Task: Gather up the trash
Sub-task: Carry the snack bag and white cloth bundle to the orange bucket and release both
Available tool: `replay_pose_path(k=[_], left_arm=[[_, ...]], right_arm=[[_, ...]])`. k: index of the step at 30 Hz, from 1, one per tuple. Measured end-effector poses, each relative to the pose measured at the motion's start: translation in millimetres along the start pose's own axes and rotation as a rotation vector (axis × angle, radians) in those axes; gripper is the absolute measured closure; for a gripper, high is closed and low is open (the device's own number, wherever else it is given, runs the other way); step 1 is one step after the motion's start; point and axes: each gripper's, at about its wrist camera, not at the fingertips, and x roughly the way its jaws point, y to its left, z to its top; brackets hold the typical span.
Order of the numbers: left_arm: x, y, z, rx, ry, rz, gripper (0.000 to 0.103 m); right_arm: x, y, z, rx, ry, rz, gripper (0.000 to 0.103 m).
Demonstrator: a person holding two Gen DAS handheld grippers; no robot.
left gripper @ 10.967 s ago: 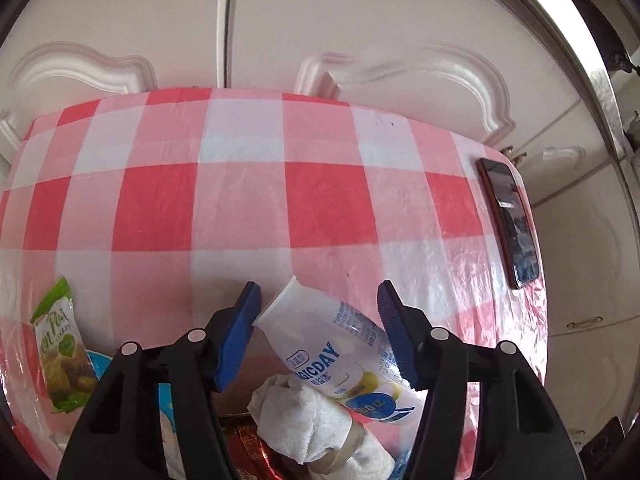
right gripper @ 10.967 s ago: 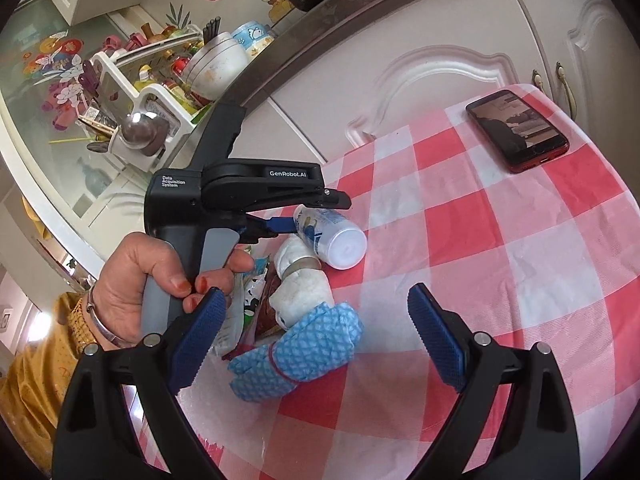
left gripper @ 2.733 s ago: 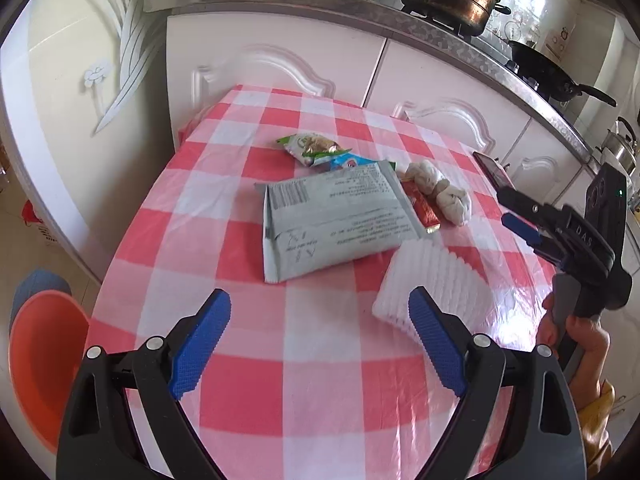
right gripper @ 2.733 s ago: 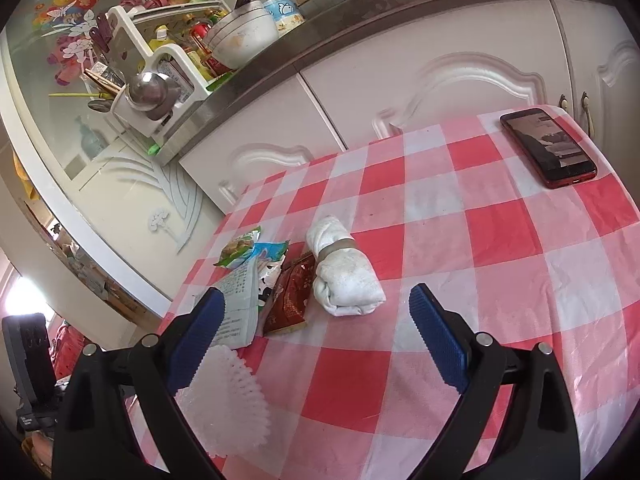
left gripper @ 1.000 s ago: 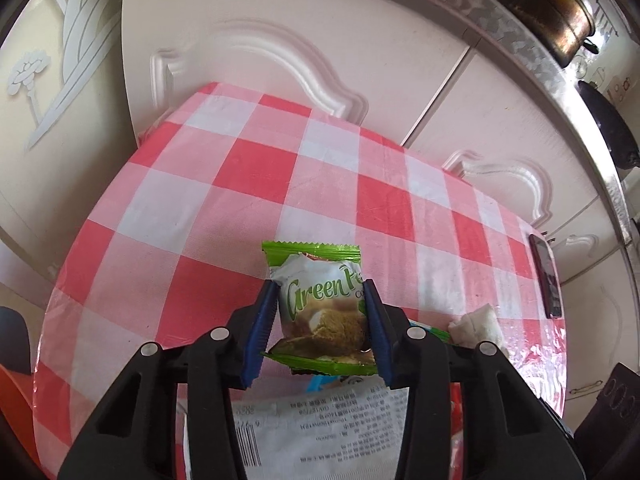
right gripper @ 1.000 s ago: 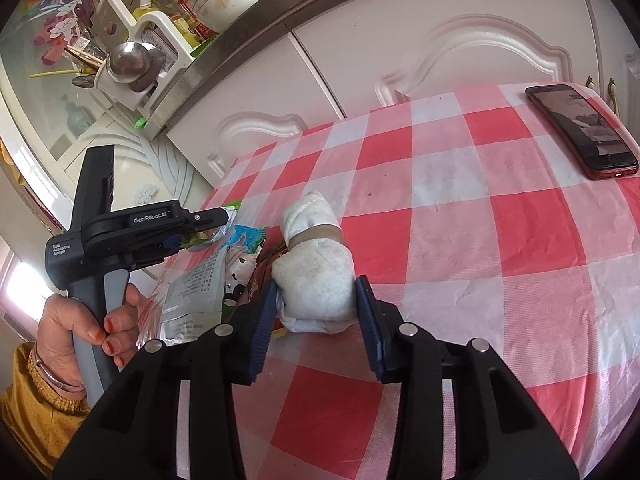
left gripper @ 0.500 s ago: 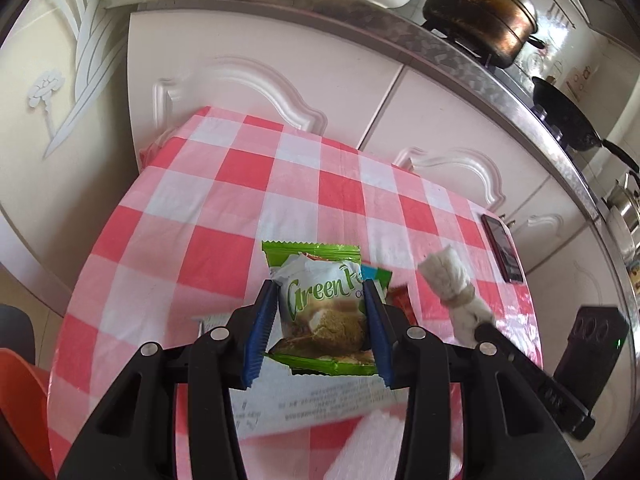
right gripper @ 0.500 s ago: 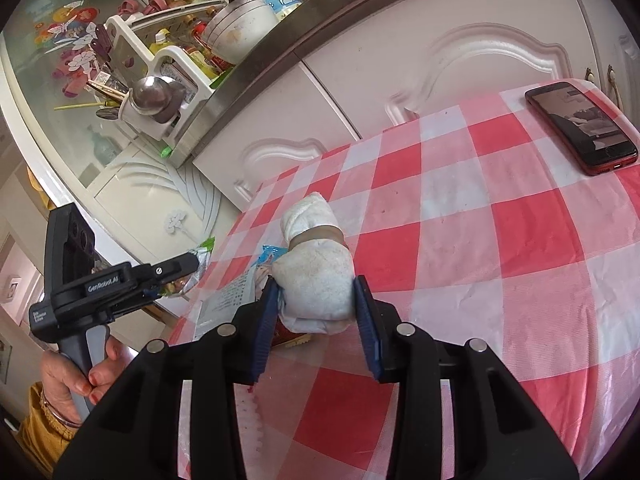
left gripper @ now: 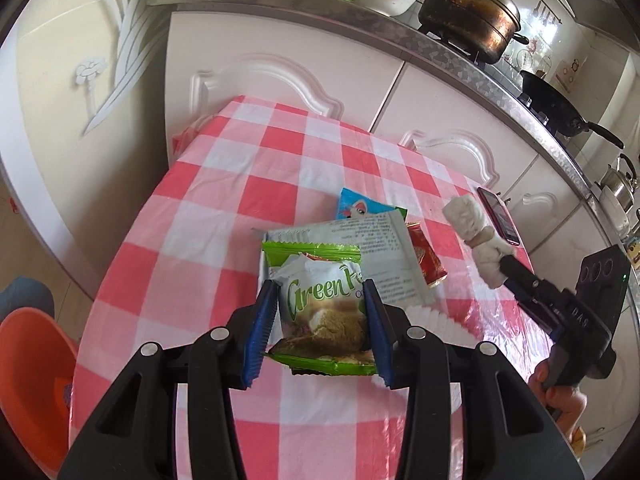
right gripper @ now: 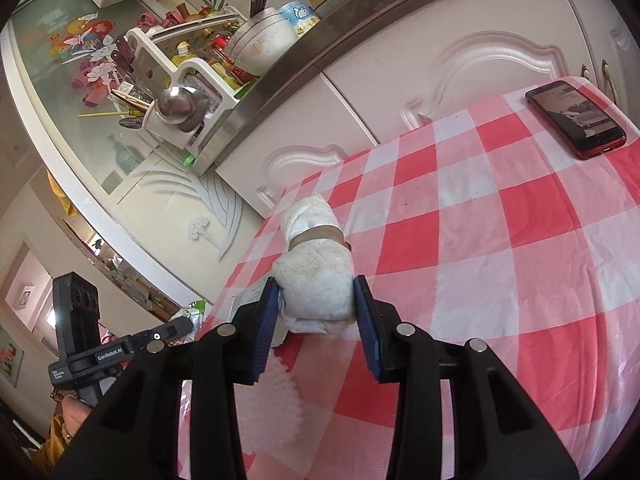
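My left gripper (left gripper: pixel 320 304) is shut on a green snack packet (left gripper: pixel 322 308) and holds it above the red-and-white checked table (left gripper: pixel 248 196). Under it lie a grey printed bag (left gripper: pixel 380 252), a blue wrapper (left gripper: pixel 356 208), a red wrapper (left gripper: pixel 426 256) and a white pleated paper (left gripper: pixel 436 322). My right gripper (right gripper: pixel 316 300) is shut on a white cloth bundle (right gripper: pixel 316 276) tied with a brown band, lifted off the table. From the left wrist view the same bundle (left gripper: pixel 476 236) hangs at the right gripper's tip.
A red phone (right gripper: pixel 576 120) lies at the table's far right corner. An orange bin (left gripper: pixel 32 380) stands on the floor left of the table. White cabinets (left gripper: pixel 280 60) and a counter with pots run behind. A hand (left gripper: pixel 560 396) holds the right gripper.
My left gripper has pulled back and up with the green packet, so more of the table and the orange bin show. The right gripper has lifted the cloth bundle a little.
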Motion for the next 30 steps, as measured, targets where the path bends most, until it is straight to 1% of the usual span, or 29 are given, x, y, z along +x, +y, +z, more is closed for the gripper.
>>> replay_pose_path(k=[4,8,11,14,19,24,28,30], left_arm=[[-11.6,14.2,-15.4,-0.009,0.003,0.000,0.058],[-25.3,31.9,-28.4,-0.033,-0.013,0.013,0.058],[-36.1,48.2,-36.9,-0.057,-0.019,0.023,0.058],[-48.5,66.3,-44.4,-0.086,-0.036,0.037,0.058],[-64.8,95.0,-57.1,-0.131,-0.053,0.076,0.058],[-83.0,133.3,-72.0,-0.204,-0.074,0.124,0.058],[-97.8,165.6,-82.5,-0.268,-0.091,0.168,0.058],[-105.8,182.4,-88.6,-0.302,-0.101,0.190,0.058]], right_arm=[[-7.1,14.9,-1.1,-0.028,-0.003,0.003,0.064],[-12.2,38.0,-1.5,-0.069,-0.007,0.019,0.064],[-11.8,63.0,-3.8,-0.129,-0.003,0.020,0.064],[-8.3,89.0,-9.0,-0.178,0.011,0.047,0.064],[9.2,132.6,-25.7,-0.253,0.076,0.096,0.064],[30.4,170.6,-49.0,-0.310,0.162,0.151,0.064],[50.9,197.7,-68.5,-0.325,0.242,0.212,0.064],[60.7,210.2,-77.9,-0.340,0.277,0.227,0.064]])
